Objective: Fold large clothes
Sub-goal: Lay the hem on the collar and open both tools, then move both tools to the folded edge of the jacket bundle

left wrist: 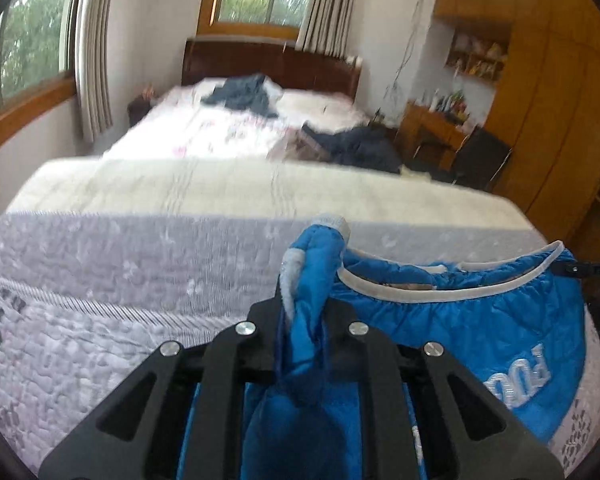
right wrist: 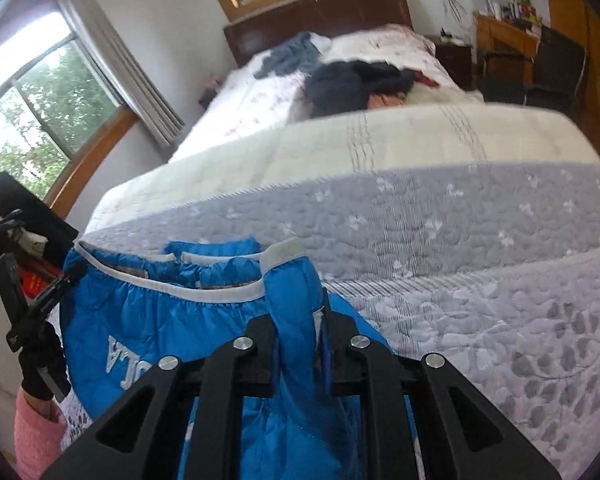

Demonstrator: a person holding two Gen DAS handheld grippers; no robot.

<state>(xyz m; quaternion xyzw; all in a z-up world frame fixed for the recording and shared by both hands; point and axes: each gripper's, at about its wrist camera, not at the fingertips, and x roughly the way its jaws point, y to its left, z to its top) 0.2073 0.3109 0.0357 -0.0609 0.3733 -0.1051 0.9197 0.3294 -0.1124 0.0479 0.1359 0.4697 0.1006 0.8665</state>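
Together, the left gripper point(left wrist: 304, 316) and the right gripper point(right wrist: 300, 320) each pinch a bunched corner of the blue puffer jacket point(left wrist: 480, 320), fingers clamped tight on fabric, stretching it between them above the grey quilted bed point(left wrist: 120, 280).

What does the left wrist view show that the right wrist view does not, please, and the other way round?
Only the left wrist view shows the wall shelf set into the wooden wardrobe, and the left gripper shut on the blue jacket.

Only the right wrist view shows the pink sleeve at the lower left, the other gripper seen from outside, and the right gripper shut on the jacket's trimmed edge.

Both show the jacket stretched between the grippers, the quilted bed, the dark clothes further up it, the headboard and the windows.
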